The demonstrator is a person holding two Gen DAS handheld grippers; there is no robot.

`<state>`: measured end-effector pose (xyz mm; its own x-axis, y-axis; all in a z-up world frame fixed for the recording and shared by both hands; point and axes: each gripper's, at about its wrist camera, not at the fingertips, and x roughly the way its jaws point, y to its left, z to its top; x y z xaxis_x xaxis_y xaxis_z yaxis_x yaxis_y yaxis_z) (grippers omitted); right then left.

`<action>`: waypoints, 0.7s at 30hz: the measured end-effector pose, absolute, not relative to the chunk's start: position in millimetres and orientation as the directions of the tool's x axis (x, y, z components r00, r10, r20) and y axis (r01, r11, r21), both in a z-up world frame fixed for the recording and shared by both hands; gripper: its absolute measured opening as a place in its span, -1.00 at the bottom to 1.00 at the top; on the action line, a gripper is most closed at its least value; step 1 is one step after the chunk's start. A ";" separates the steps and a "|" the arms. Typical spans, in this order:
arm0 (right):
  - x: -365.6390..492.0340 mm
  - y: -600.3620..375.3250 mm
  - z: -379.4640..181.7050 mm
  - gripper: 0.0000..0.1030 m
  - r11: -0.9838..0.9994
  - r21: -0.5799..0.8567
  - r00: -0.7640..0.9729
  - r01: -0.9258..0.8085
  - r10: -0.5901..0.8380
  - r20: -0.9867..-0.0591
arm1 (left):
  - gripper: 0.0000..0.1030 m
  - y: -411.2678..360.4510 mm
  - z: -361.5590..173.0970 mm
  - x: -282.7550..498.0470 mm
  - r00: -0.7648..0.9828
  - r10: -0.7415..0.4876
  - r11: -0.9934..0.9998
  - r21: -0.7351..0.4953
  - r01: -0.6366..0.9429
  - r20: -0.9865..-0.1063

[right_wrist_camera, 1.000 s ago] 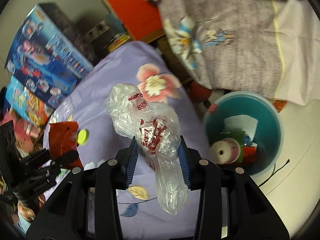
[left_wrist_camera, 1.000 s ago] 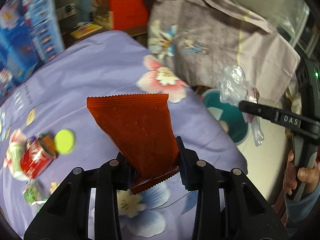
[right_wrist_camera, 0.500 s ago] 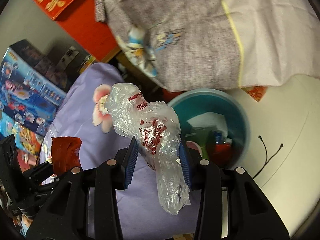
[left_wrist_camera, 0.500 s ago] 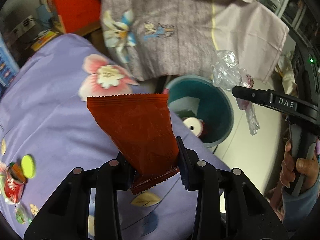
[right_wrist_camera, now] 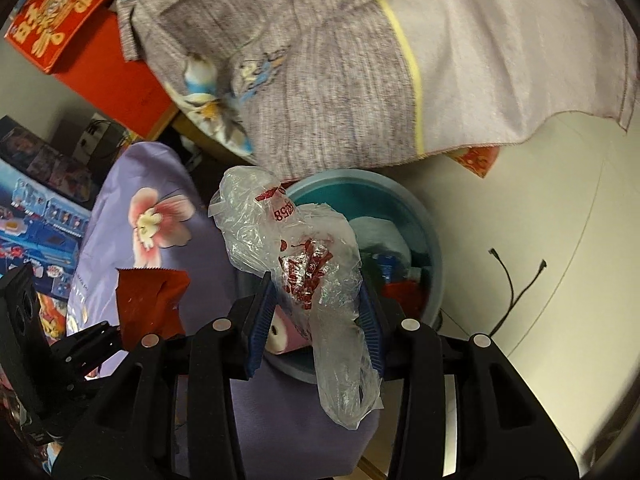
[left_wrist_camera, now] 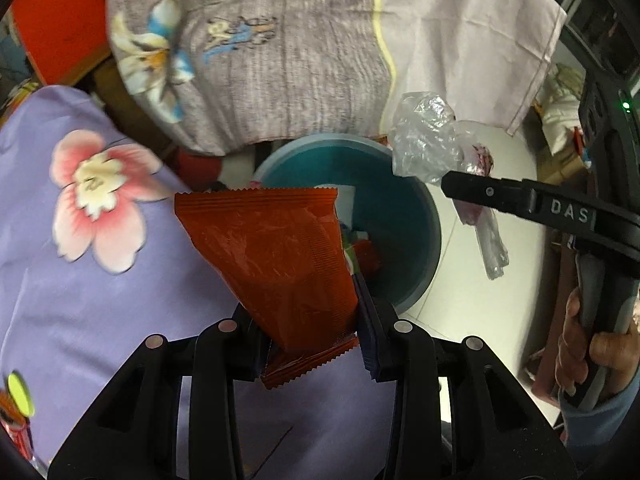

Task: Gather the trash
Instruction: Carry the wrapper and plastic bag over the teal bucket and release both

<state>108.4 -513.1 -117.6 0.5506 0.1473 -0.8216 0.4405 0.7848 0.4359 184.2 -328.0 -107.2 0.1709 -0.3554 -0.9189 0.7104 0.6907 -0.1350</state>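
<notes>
Left wrist view: the left hand-held gripper (left_wrist_camera: pixel 312 344) is clamped on a red wrapper (left_wrist_camera: pixel 276 264), gripped near its lower end, hanging over the near rim of the teal bin (left_wrist_camera: pixel 424 280), which stands on the floor beside the purple-sheeted bed (left_wrist_camera: pixel 100 300). The right hand-held gripper (right_wrist_camera: pixel 316 320) pinches a crumpled clear bag (right_wrist_camera: pixel 304 264) above the same bin.

Judgement: the step is the drop. Carry each piece further over the bin's middle before letting go, since both are light and could drift onto the bed or floor.

The wrapper's long axis runs up and away from the jaws, serrated end toward the bin. The bag's runs along the fingers, its tail trailing back.
</notes>
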 end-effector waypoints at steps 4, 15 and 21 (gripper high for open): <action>109.0 -519.8 -119.9 -0.20 0.781 0.417 0.531 0.466 0.130 -0.837 | -0.25 -349.4 -119.8 190.8 0.136 -0.363 0.672 -0.158 0.723 -0.922; 118.7 -526.4 -125.9 -0.18 0.775 0.386 0.499 0.500 0.107 -0.860 | 0.58 -366.7 -131.8 211.9 0.136 -0.369 0.687 -0.171 0.707 -0.919; 125.4 -522.1 -128.1 -0.13 0.778 0.381 0.493 0.500 0.106 -0.864 | 0.69 -346.9 -128.3 218.9 0.150 -0.366 0.722 -0.179 0.669 -0.918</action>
<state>125.4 -522.1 -128.1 0.4928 0.1060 -0.8637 0.4998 0.7780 0.3807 218.9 -346.9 -128.3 0.1502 -0.3665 -0.9182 0.6686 0.7218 -0.1788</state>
